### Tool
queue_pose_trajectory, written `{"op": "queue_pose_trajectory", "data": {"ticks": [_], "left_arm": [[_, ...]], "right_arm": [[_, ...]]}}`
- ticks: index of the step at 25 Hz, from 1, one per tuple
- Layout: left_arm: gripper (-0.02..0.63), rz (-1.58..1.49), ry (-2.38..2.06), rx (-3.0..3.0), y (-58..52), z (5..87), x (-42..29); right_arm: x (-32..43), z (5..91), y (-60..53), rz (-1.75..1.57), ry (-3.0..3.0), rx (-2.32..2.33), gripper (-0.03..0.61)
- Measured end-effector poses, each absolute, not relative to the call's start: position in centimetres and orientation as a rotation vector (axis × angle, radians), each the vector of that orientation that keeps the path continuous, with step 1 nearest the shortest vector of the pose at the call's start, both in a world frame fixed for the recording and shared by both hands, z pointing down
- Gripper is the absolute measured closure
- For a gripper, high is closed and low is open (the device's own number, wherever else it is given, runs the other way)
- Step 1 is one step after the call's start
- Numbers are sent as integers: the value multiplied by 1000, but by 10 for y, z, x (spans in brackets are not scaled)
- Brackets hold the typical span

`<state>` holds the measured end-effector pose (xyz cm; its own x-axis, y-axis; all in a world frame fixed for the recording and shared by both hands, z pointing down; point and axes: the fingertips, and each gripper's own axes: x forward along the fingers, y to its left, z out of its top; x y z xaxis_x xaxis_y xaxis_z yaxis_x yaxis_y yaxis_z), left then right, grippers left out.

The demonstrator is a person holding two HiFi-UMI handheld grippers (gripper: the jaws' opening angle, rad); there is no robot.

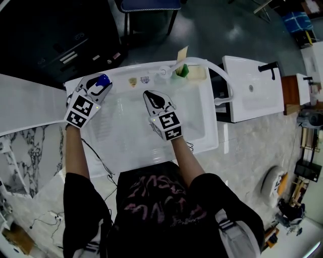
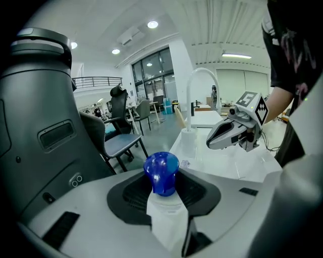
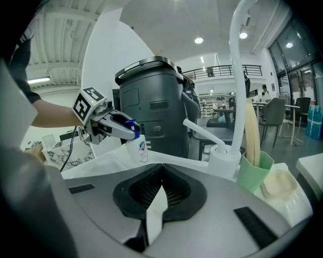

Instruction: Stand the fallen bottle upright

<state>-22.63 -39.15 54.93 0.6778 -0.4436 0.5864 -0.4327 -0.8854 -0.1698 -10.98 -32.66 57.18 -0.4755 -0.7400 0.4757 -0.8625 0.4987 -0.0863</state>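
Observation:
A white bottle with a blue cap (image 1: 103,79) stands upright on the back left corner of the white sink (image 1: 212,121). My left gripper (image 1: 100,85) is at its top. In the left gripper view the bottle's cap (image 2: 161,172) and neck sit between the jaws of my left gripper (image 2: 165,199), with a thin dark gap on the right side, so the jaws stand open around it. From the right gripper view the bottle (image 3: 141,149) is seen upright under the left gripper (image 3: 131,132). My right gripper (image 1: 152,97) hovers over the basin, shut, holding nothing (image 3: 160,187).
A white faucet (image 1: 202,63) arches over the sink's back rim beside a green cup (image 1: 181,71) with a brush. A second white basin (image 1: 252,88) lies to the right. A tall grey bin (image 3: 151,101) and an office chair (image 1: 149,7) stand behind the sink.

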Motion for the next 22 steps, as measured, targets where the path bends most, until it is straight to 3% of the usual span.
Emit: {"op": "queue_pose_trajectory", "data": {"ticks": [13,22], "left_arm": [[392,-912,893,-2898,-385,533,-240],[387,-854,1132,-2875,-362,529,-269]], "right_arm": [[-115,556,-322,387,-2379,1349,566],[-120,529,-317,331,-2421,1376,566]]}}
